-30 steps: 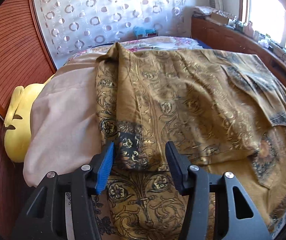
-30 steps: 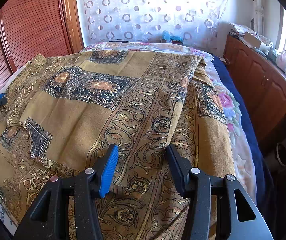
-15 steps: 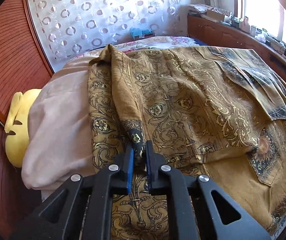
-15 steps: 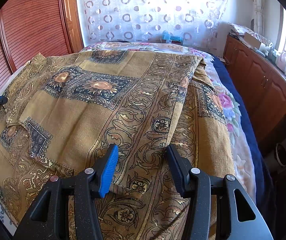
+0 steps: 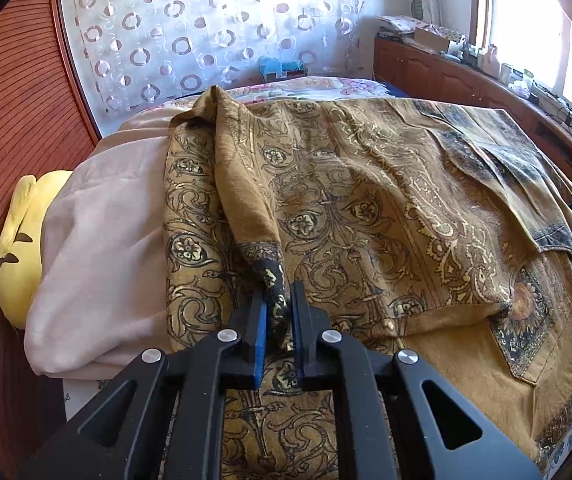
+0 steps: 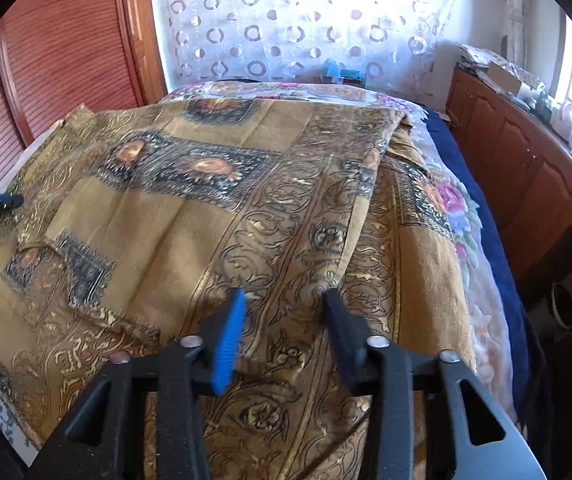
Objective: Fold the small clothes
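- The cloth (image 5: 366, 208), mustard with dark scrollwork, lies spread on the bed (image 6: 482, 280), partly doubled over, its near hem along the bed's near edge.
- The left gripper (image 5: 278, 304) has its jaws clamped on a dark-bordered corner by that edge; a taut ridge runs from it toward the far left corner.
- The right gripper (image 6: 281, 300) is closing, cloth between its jaws but not yet pinched.
- Both grips sit on the near hem, so the fold likely goes away toward the bed's far edge.
- A yellow pillow (image 5: 25, 240) lies at the left edge.
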Demonstrator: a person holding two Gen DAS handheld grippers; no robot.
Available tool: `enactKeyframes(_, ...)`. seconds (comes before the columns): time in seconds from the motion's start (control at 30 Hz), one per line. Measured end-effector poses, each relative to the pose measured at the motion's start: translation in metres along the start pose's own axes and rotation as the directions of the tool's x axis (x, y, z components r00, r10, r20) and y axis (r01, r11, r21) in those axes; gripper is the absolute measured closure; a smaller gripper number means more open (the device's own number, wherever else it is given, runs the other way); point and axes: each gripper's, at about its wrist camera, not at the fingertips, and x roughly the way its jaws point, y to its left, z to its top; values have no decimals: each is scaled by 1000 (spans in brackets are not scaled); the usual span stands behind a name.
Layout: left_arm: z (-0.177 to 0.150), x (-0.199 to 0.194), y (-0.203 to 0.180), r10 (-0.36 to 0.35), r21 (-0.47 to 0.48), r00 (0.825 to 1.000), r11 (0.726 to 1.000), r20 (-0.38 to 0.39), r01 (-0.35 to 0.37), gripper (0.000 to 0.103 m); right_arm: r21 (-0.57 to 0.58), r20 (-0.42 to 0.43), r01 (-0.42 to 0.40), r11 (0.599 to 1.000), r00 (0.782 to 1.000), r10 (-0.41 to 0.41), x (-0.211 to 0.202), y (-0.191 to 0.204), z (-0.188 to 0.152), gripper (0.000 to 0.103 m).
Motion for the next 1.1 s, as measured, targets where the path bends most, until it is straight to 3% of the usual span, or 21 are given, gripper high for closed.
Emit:
enactKeyframes(0.03, 0, -3, -2, -1, 6, 1000, 1000, 9, 1, 97, -4, 4, 10, 1000, 1000, -10, -2, 0, 0, 90)
enactKeyframes(0.07, 0, -6, -3, -5, 10, 1000, 1000, 19, 5, 97, -3, 12, 12, 1000, 1000, -12, -4, -2, 1, 96)
enactKeyframes(0.13, 1, -16, -6, -13, 4, 999, 1000, 39, 12, 97, -5, 36, -13, 1000, 999, 13, -7, -7, 2, 99)
enactKeyframes(0.43, 4, -86, -17, -106, -17, 978, 994, 181, 111, 98, 21, 183, -47, 999, 982, 42, -54, -14, -1, 100)
enactKeyframes(0.77, -35, -135, -21, -198, -54, 952, 975, 232, 216, 98, 43, 272, -53, 998, 962, 39, -114, -26, -26, 100)
enactKeyframes(0.9, -62, -138, -27, -196, -54, 962, 976, 189, 209, 98, 39, 254, -34, 999, 967, 23, -125, -28, -44, 100)
enactKeyframes(1.1, -86, -129, -28, -149, -77, 980, 984, 128, 160, 98, 74, 174, -22, 997, 985, 8, -110, -32, -67, 100)
